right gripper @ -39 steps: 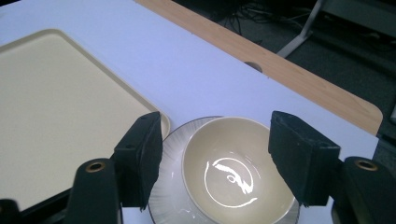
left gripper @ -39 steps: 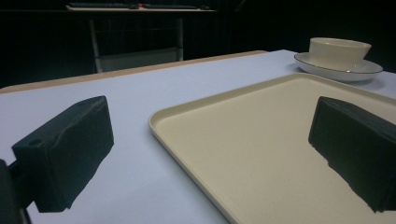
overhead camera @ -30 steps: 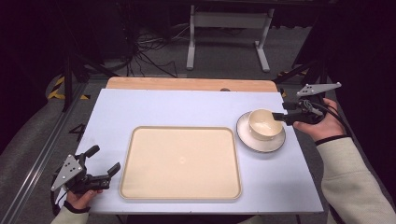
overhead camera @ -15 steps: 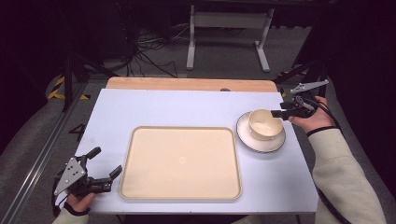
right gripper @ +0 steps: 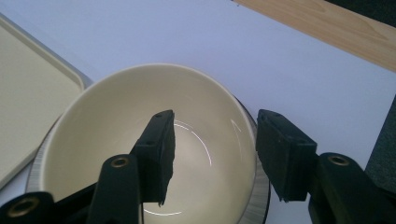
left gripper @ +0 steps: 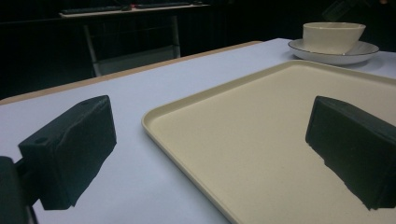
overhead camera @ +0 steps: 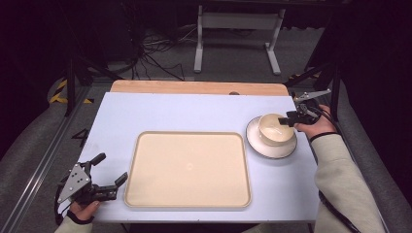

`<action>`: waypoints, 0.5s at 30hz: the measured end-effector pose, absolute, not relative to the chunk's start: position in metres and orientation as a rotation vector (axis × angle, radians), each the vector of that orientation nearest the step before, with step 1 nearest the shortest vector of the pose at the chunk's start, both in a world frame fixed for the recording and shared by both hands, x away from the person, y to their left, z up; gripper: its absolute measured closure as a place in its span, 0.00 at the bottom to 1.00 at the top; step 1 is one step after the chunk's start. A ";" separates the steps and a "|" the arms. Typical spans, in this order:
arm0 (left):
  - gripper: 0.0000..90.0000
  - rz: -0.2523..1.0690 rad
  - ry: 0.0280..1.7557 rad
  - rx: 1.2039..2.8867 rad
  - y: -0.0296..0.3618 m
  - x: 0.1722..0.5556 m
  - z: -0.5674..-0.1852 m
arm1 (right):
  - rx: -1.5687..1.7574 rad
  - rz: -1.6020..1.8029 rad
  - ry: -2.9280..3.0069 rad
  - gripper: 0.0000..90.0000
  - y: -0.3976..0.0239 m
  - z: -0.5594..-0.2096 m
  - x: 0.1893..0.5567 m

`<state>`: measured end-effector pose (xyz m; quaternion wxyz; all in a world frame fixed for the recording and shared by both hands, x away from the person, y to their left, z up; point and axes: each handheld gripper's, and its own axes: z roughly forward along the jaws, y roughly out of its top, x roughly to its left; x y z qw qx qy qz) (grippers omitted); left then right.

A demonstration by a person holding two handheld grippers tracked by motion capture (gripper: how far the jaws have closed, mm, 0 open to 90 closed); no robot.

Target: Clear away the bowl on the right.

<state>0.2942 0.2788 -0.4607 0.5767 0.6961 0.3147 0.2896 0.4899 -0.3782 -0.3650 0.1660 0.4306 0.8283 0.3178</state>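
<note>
From the high view I see my right gripper (overhead camera: pixel 286 118) at the cream bowl (overhead camera: pixel 275 128), which sits on a saucer (overhead camera: pixel 271 149) near the worktop's (overhead camera: pixel 194 114) right edge; the beige tray (overhead camera: pixel 188 168) at the front centre is empty, and my left gripper (overhead camera: pixel 109 172) waits by its front left corner, so I judge any transfer unstarted. In the left gripper view my fingers (left gripper: pixel 70 149) stand wide, holding nothing, straddling the tray's rim. In the right gripper view the fingers (right gripper: pixel 159 149) bracket the empty bowl's wall, one inside, one outside, not yet closed.
</note>
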 end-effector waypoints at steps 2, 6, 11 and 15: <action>0.03 0.677 0.739 1.628 0.279 0.294 -0.461 | 1.248 0.891 2.356 0.53 -0.379 -0.370 0.492; 0.03 0.678 0.741 1.628 0.278 0.294 -0.461 | 1.278 0.870 2.354 0.53 -0.383 -0.380 0.495; 0.03 0.684 0.739 1.632 0.278 0.295 -0.461 | 1.311 0.846 2.348 0.53 -0.386 -0.386 0.497; 0.03 0.683 0.740 1.630 0.278 0.295 -0.461 | 1.337 0.829 2.361 0.56 -0.388 -0.392 0.498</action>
